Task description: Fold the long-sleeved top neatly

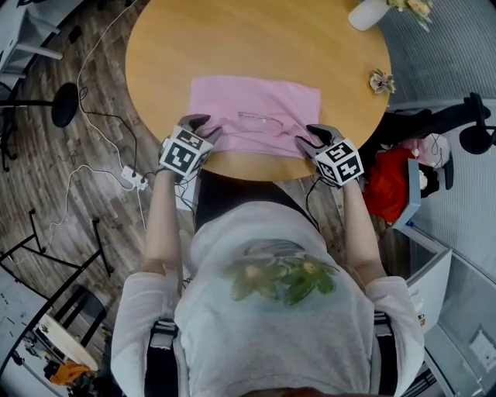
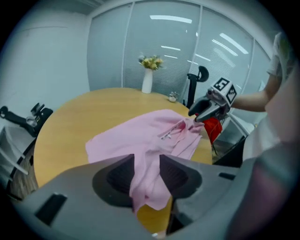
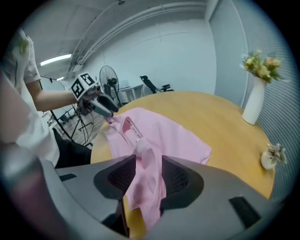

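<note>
Vase cut by edge; pink top label illegible.

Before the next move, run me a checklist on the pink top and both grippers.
1. Pink top spread on the table, no sleeve sticking out: ok.
2. Left gripper jaws apart, cloth loose between them: ok.
3. Right gripper jaws apart, cloth loose between them: ok.
4. Near edge lying smooth: not ok, bunched up at both grippers.
5. Vase clear of the cloth: ok.
</note>
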Available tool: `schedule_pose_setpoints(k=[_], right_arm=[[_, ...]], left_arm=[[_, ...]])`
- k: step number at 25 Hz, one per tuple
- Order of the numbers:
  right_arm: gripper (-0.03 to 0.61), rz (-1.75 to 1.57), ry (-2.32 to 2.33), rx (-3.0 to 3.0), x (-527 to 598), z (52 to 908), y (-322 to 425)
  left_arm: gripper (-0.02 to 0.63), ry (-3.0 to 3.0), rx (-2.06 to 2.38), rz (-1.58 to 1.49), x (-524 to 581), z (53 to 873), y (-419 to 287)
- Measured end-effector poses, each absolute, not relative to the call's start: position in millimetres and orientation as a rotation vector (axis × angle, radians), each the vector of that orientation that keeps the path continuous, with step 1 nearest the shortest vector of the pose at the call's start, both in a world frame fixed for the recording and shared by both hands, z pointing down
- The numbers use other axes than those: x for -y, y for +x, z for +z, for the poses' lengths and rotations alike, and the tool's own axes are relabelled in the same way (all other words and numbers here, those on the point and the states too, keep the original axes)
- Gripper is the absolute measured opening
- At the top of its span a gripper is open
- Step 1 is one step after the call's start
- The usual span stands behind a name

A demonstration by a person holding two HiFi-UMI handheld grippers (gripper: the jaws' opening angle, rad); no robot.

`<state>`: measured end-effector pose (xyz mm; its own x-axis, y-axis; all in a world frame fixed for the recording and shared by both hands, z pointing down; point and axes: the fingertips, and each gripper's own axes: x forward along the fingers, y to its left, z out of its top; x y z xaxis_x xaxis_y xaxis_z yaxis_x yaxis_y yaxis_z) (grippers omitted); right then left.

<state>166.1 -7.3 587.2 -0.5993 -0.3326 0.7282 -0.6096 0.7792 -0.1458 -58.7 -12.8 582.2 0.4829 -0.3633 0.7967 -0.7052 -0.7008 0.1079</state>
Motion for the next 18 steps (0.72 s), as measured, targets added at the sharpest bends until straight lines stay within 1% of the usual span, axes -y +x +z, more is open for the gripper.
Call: schedule_pose_setpoints(k=[3, 5, 7, 8, 11, 13, 18], right_arm=[[0.165, 0.498, 0.64, 2.223, 14, 611, 150], [0.149, 0.502, 0.661, 2.234, 15, 610, 146], [0.072, 0.49, 0.686, 2.257, 10, 602, 144], [0.056, 0.482, 0.694, 2.267, 4, 597, 145], [0.051, 0.462, 0.718, 2.278, -15, 587, 153], [0.049, 0.463, 0.729, 2.27, -29, 585, 155], [0.048, 0.502, 0.698, 2.201, -64, 608, 144]], left_arm=[[0.149, 2.281, 0.728, 1.251, 14, 609, -39], [0.146, 2.272, 0.687, 1.286, 13, 615, -36], [0.126, 2.294, 0.686, 1.248, 9, 607, -36], [0.123, 2.306, 0.683, 1.212, 4, 603, -35], [0.123, 2.323, 0.648, 1.138, -18, 589, -32], [0.124, 2.324, 0.62, 1.141, -34, 586, -34], [0.124, 2.277, 0.573, 1.293, -74, 621, -50]])
